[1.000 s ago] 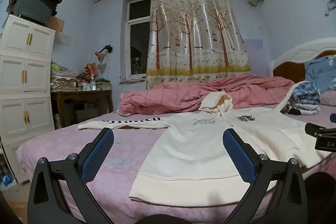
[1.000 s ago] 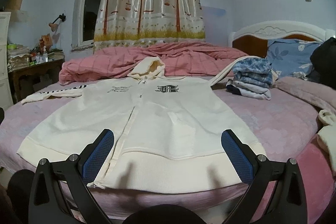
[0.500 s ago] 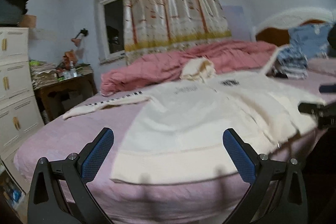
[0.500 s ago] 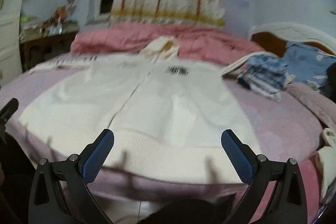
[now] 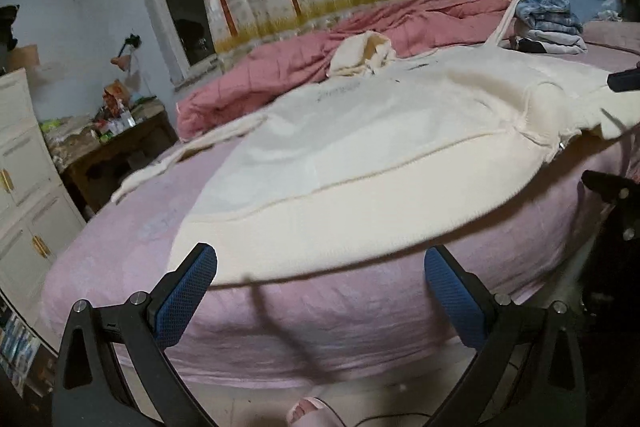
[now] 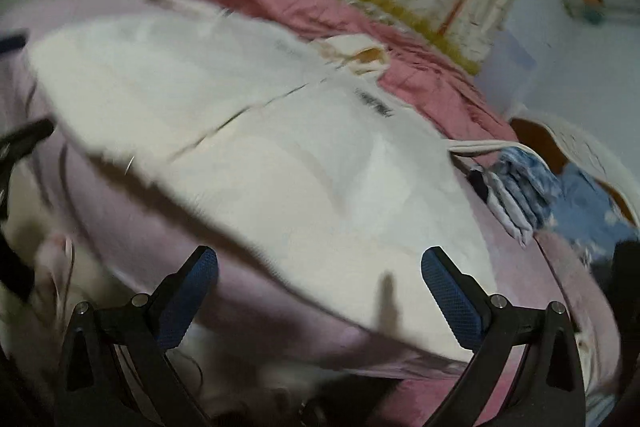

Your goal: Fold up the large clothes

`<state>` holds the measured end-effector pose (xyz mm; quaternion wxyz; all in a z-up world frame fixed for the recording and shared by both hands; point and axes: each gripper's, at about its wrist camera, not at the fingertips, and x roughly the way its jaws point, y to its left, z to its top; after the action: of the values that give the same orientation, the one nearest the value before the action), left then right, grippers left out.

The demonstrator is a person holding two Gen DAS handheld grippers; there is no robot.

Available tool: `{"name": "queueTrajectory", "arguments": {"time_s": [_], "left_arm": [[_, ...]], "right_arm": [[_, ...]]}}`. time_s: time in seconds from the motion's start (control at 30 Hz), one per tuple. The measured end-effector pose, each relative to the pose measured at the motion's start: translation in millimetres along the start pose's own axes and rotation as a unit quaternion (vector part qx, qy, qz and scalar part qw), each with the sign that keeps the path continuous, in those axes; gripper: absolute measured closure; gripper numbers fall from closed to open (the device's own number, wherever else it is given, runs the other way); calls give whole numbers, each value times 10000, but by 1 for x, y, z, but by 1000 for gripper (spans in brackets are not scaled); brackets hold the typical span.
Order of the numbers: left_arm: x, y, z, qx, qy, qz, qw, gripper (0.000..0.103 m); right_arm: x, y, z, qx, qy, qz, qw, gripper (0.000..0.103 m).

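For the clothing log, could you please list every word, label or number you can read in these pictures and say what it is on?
None can be read.
Left chest print on the cream hoodie: dark script, too blurred to read.
Right chest print on the hoodie: a dark block, smeared by motion in the right wrist view.
Items on the wooden desk: packaging too small to read.

a pink-sheeted bed [image 5: 132,251] carries a cream hoodie [image 5: 360,147], rumpled pink quilt [image 5: 280,67] and folded clothes [image 5: 548,27].
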<state>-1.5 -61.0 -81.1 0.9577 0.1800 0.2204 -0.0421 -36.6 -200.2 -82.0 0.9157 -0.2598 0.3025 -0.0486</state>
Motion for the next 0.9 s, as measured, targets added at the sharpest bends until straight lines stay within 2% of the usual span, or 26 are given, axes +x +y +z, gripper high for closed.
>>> {"name": "queueTrajectory", "arguments": {"time_s": [0.07,0.13,0.17,0.23,0.3,0.37,0.43,0.47,0.57,0.6,0.63,0.67,0.7,0.73,0.77,0.8,0.87,0.9], "left_arm": [[6,-1,-1,17,116,41,9999,0],[18,-1,0,1,252,188,9995,0],[24,2,0,-80,299,131,9994,0],[31,8,4,-273,364,-68,9989,0],[30,15,7,-382,325,-90,9987,0],[29,24,9,-509,226,239,9982,0],[31,40,12,-656,207,669,9954,1],[36,49,13,-682,265,883,9934,6],[59,76,19,-434,314,1449,9880,19],[68,87,22,-390,386,1552,9863,35],[74,96,26,-425,427,1344,9891,48],[78,104,30,-517,427,896,9937,81],[81,110,33,-626,461,460,9959,101],[85,114,37,-689,522,98,9962,103],[85,116,42,-709,482,-27,9963,103],[83,118,48,-746,348,-76,9966,103],[79,125,62,-854,165,-49,9962,103],[80,131,71,-955,124,-53,9953,103]], "right_arm": [[2,-4,3,239,-15,-288,9993,0],[1,-19,8,740,-269,-434,9959,0],[2,-27,10,946,-344,-493,9937,0],[17,-34,17,899,-58,-399,9951,0],[32,-41,20,798,278,-197,9962,0],[39,-56,15,1048,424,47,9936,0],[41,-73,8,1302,482,-24,9903,1],[40,-84,4,1428,489,-134,9885,2],[44,-117,2,1963,540,451,9780,3],[45,-122,4,1844,534,448,9804,3],[45,-124,7,1670,499,426,9838,4],[44,-125,9,1489,462,443,9868,12],[43,-125,11,1362,434,500,9885,18],[40,-124,13,1191,367,651,9901,36],[38,-123,16,1080,308,781,9906,59],[34,-118,19,933,235,860,9916,68],[26,-108,33,580,4,706,9958,87],[20,-105,41,449,-161,600,9971,90]]}}
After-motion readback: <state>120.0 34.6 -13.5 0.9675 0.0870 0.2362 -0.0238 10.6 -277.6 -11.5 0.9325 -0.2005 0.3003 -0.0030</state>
